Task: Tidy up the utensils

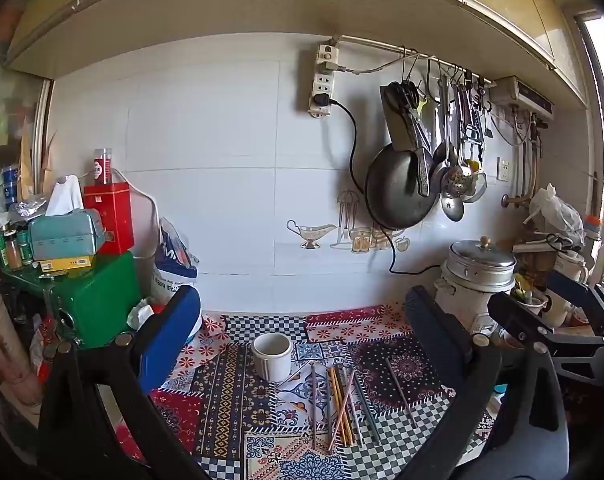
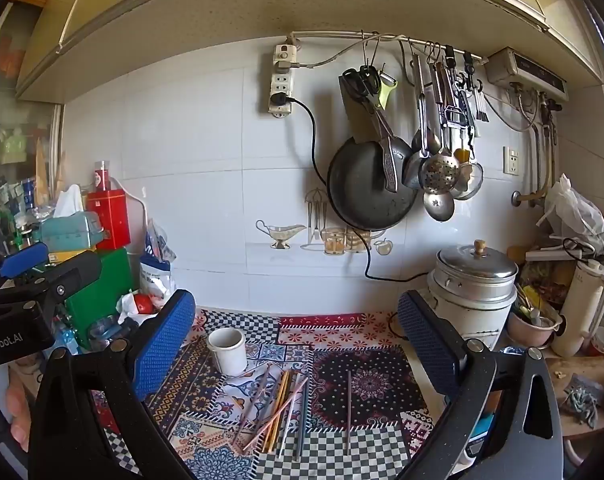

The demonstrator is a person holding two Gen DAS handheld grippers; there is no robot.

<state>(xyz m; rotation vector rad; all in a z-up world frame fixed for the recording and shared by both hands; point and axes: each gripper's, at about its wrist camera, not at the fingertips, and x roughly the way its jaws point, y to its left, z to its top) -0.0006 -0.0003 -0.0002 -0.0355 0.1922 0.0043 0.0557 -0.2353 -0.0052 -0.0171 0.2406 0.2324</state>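
not started: white cup (image 1: 272, 356) empty, chopsticks (image 1: 343, 404) scattered just beside it. left gripper (image 1: 302, 332) and right gripper (image 2: 298, 328) spread wide, holding nothing.

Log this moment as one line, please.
stage: start | left gripper: open, empty | right gripper: open, empty | thin mixed-colour chopsticks: loose on patterned cloth | white ceramic cup: upright

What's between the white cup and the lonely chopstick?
The heap of chopsticks lies between the white cup and the lone chopstick on the patterned cloth, seen in both views.
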